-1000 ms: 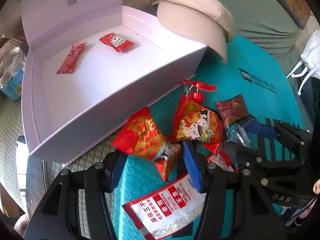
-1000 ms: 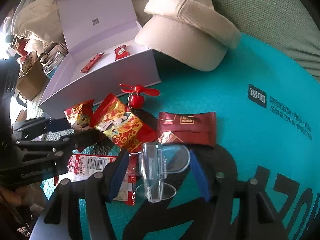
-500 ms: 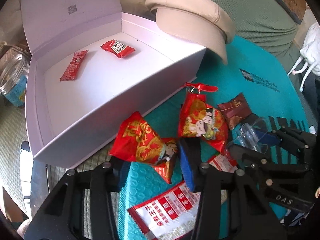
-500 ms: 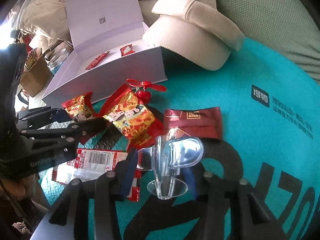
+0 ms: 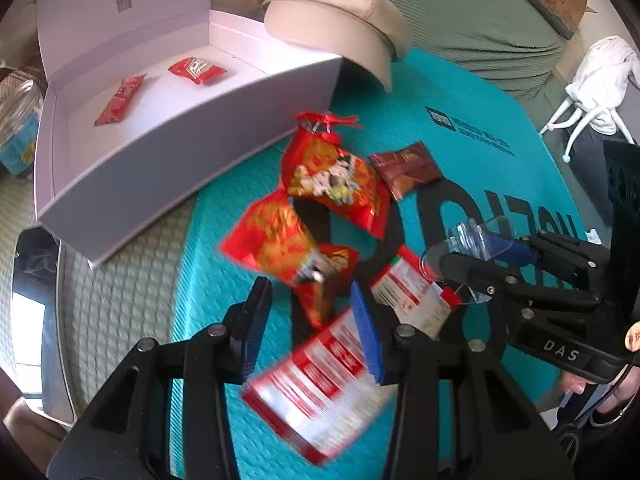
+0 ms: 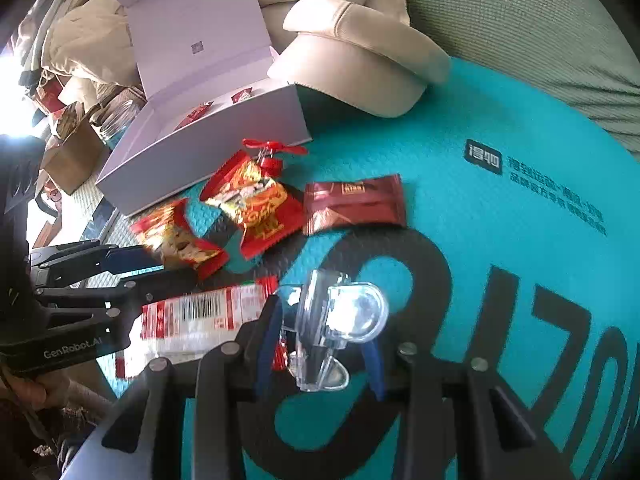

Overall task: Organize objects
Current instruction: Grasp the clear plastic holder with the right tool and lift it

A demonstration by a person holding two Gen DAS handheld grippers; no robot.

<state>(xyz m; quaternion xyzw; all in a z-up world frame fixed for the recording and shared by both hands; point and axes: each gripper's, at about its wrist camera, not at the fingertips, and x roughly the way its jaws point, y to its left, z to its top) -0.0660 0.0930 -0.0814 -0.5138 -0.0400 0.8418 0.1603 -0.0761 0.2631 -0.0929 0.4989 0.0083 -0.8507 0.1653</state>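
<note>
Holding a gripper in each hand, I am working over the teal mat (image 6: 460,128), my reference for all positions here.

My right gripper (image 6: 320,354) is grasping a clear clip (image 6: 340,320) near the mat's middle, above the large black lettering. Its jaws have just been closing, and the blue pads are now pressing the clip from both sides. The left wrist view confirms the clip (image 5: 478,236) sitting between those fingers.

My left gripper (image 5: 308,320) is hovering at the mat's left part. Its jaws have just been closing too, with the tail of a red snack bag (image 5: 280,244) lying between the pads. The frame is blurred there, so I cannot tell whether the pads are gripping it.

A white sachet (image 5: 320,384) is lying just below that bag, partly under my left gripper's right finger. A second red bag (image 5: 336,184) is lying nearer the mat's centre, a brown packet (image 5: 406,168) just to its right, and a red fan charm (image 6: 274,152) touching its top edge.

A white box (image 5: 192,160) is standing open off the mat's left edge, holding two red packets (image 5: 120,98). A beige cap (image 6: 360,72) is resting on the mat's far edge beside the box.
</note>
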